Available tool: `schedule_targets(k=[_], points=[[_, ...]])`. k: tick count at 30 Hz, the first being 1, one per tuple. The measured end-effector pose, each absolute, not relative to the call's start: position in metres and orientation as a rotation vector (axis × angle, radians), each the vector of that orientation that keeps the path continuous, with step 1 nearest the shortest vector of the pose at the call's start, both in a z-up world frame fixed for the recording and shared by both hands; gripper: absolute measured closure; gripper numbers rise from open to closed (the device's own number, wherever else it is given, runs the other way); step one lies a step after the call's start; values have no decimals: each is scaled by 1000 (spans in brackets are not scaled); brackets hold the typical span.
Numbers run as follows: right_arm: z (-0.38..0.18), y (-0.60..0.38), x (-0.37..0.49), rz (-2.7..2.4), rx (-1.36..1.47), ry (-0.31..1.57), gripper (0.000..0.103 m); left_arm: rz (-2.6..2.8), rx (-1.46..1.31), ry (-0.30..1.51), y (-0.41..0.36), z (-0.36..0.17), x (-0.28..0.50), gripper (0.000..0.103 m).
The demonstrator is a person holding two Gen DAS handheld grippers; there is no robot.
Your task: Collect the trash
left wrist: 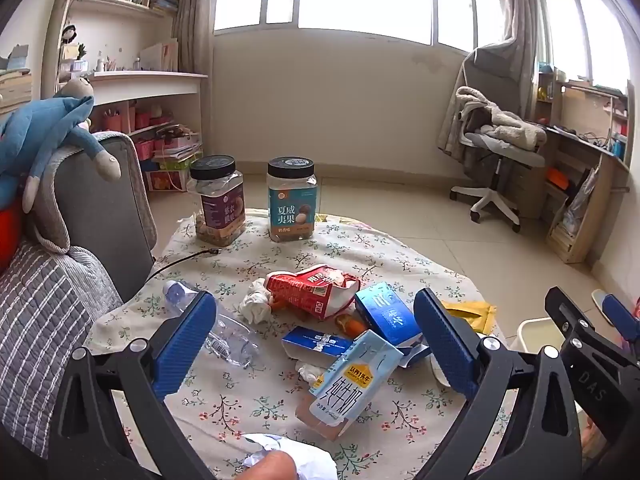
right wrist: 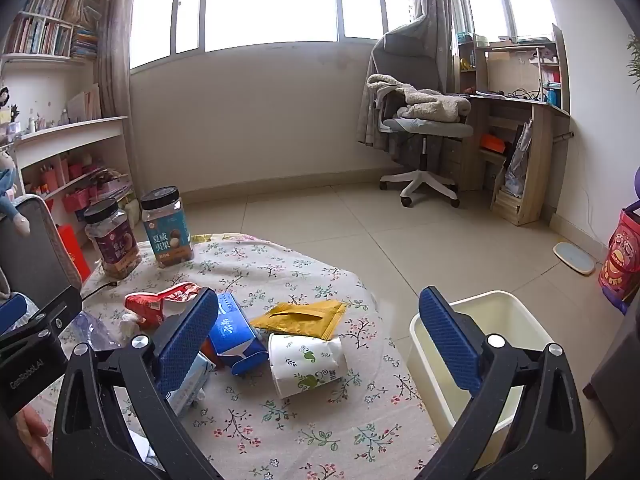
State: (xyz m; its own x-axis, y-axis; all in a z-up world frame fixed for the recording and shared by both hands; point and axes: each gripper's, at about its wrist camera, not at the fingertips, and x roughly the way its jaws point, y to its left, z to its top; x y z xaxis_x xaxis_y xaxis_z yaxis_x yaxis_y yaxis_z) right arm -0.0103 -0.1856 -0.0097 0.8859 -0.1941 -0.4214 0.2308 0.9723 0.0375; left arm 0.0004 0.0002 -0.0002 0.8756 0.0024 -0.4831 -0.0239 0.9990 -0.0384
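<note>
Hovered, both tools [left wrist: 316,354] [right wrist: 316,340] spread and empty, over litter at frame centre; judged pre-grasp, next needing closure on cup [right wrist: 306,362], then bin [right wrist: 520,320] lower right.

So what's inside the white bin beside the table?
Only bare inner walls of the white bin show, no trash visible. The right gripper finger and the near rim hide its bottom, so the floor of it cannot be checked.

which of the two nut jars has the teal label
The jar on the right, nearer the table's middle, has the teal label with a brown band at its base. The left jar, beside the sofa arm, has a purple label. Both stand upright with black lids.
</note>
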Motion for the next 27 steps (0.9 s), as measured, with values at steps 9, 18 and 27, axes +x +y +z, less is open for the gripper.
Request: schedule_targets(k=[9,18,27], points=[[-10,-185,-10,-221,87,429,7,28,-36,507,-2,-1,3,7],[-10,-186,-10,-220,90,432,7,14,-45,502,-5,-5,-1,7],[-9,-185,-10,-219,91,433,7,8,-44,512,0,-2,0,7]])
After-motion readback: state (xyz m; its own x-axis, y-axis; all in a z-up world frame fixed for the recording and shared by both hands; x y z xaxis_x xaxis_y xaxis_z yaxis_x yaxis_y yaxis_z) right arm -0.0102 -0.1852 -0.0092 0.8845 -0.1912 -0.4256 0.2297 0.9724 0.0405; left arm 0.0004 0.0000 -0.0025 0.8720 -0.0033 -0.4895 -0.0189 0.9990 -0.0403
